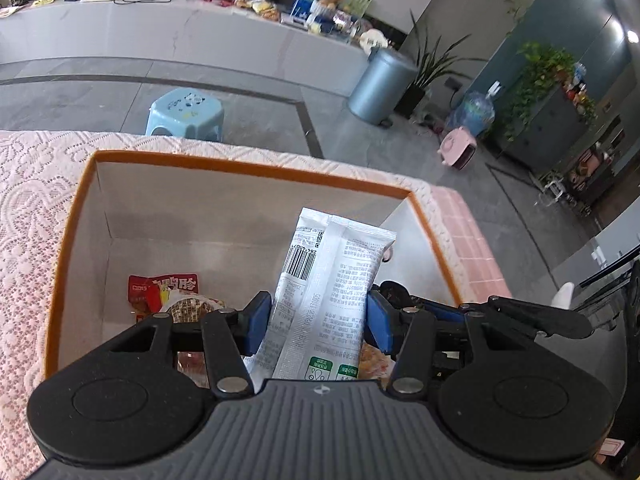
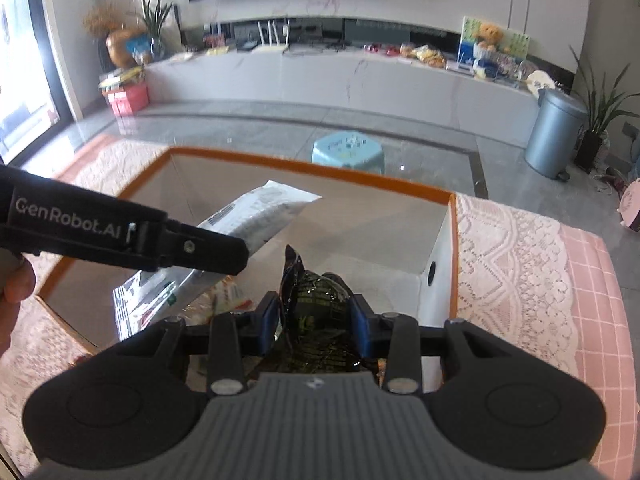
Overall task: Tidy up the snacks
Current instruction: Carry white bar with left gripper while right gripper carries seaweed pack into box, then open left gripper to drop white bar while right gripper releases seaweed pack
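The left tool [image 1: 318, 318] grips a white snack packet [image 1: 328, 276] between its blue pads, the packet standing upright over the open orange-rimmed box [image 1: 240, 168]; the box sits on a worktop covered by a pink lace cloth [image 1: 28, 208]; inside, at the near left of the box floor, lie a red snack pouch [image 1: 160, 286] and other wrappers, partly hidden by the tool. The right tool [image 2: 316, 322] is closed on a dark, shiny wrapped snack [image 2: 316, 292], held above the same box near its right wall; from the left, the left tool's black arm reaches across with the white packet. Beyond the worktop, a light blue stool [image 2: 348, 152] stands on the grey floor.
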{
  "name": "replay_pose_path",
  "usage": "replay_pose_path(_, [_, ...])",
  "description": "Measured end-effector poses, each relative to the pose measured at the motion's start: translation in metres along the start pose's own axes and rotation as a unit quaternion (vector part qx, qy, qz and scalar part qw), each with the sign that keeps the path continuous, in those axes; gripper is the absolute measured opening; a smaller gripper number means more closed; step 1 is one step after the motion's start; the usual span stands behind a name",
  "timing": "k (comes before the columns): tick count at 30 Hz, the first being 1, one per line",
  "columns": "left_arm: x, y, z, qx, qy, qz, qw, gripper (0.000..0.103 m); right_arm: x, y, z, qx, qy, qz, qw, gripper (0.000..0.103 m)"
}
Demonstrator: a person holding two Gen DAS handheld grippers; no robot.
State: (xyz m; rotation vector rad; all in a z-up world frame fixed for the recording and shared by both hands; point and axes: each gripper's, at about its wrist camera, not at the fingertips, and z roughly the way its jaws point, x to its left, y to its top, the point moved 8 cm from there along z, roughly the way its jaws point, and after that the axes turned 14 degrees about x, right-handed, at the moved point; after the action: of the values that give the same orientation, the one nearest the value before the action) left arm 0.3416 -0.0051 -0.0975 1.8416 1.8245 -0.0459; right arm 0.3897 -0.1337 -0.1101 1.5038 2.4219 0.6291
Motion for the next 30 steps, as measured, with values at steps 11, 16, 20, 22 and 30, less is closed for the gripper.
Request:
replay_pose_path(11, [0.008,0.001,0.032,0.04,0.051,0.01,0.9979,0.058,-0.003,0.008,0.047,0.076,-0.013,-0.044,0.996,0.036])
replay_pose_path(16, [0.008,0.0,0.035,0.043,0.073,0.023,0.9962,0.058,-0.006,0.01,0.054,0.088,-0.016,-0.047,0.995,0.036])
replay_pose_path(20, [0.007,-0.001,0.037,0.047,0.073,0.026,0.9959,0.058,-0.008,0.009,0.059,0.094,-0.016,-0.046,0.994,0.037])
replay_pose_path(22, [0.007,-0.002,0.038,0.049,0.073,0.026,0.9958,0.058,-0.008,0.009,0.061,0.095,-0.017,-0.045,0.994,0.037])
replay_pose_path(30, [0.007,-0.002,0.04,0.055,0.073,0.02,0.9957,0.059,-0.007,0.008,0.066,0.098,-0.014,-0.042,0.994,0.037])
